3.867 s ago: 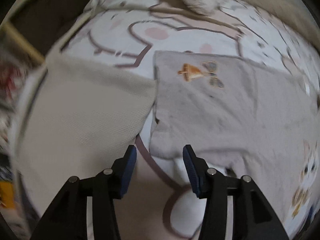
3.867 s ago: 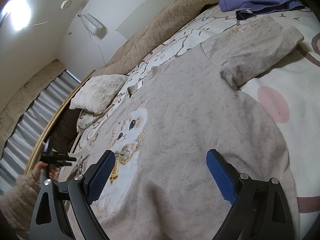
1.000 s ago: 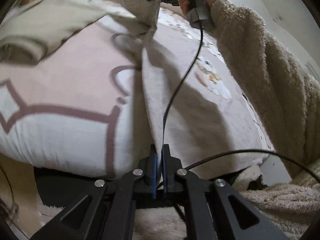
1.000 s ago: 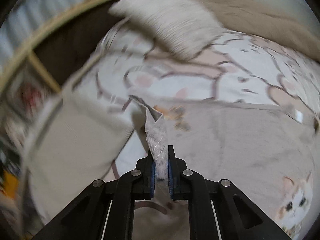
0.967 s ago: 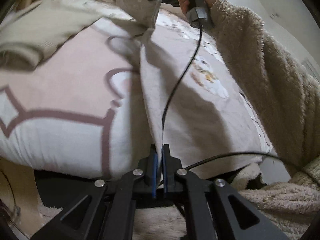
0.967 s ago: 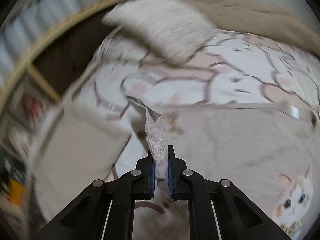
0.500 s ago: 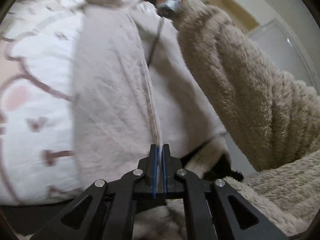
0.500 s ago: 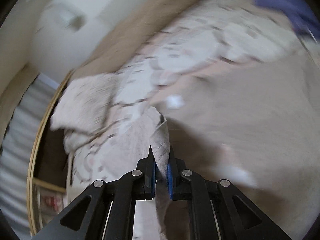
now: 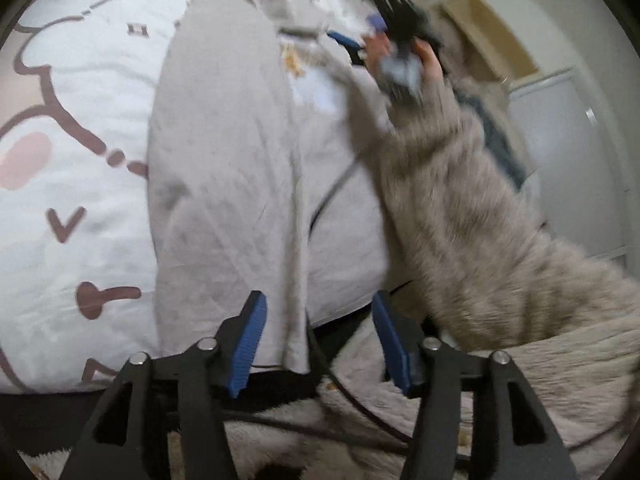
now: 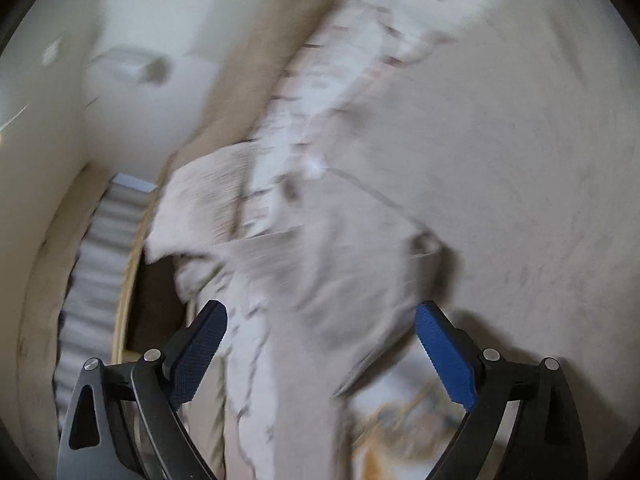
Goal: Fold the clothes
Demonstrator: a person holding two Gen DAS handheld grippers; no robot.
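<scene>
Lying folded on the patterned bedspread (image 9: pixel 60 184), the grey shirt (image 9: pixel 224 184) sits below both spread tongs (image 9: pixel 318 340).

- Left gripper (image 9: pixel 318 340): jaws spread wide, nothing pinched.
- Right gripper (image 10: pixel 320 354): jaws spread wide, nothing pinched; fuzzy-sleeved right arm (image 9: pixel 460 220) reaches beyond the left gripper.

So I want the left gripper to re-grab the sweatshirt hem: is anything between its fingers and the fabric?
Nothing solid blocks it. The left gripper is open with the grey sweatshirt fold lying between its fingers. Only a thin black cable crosses the fabric just ahead, running toward the right gripper.
</scene>
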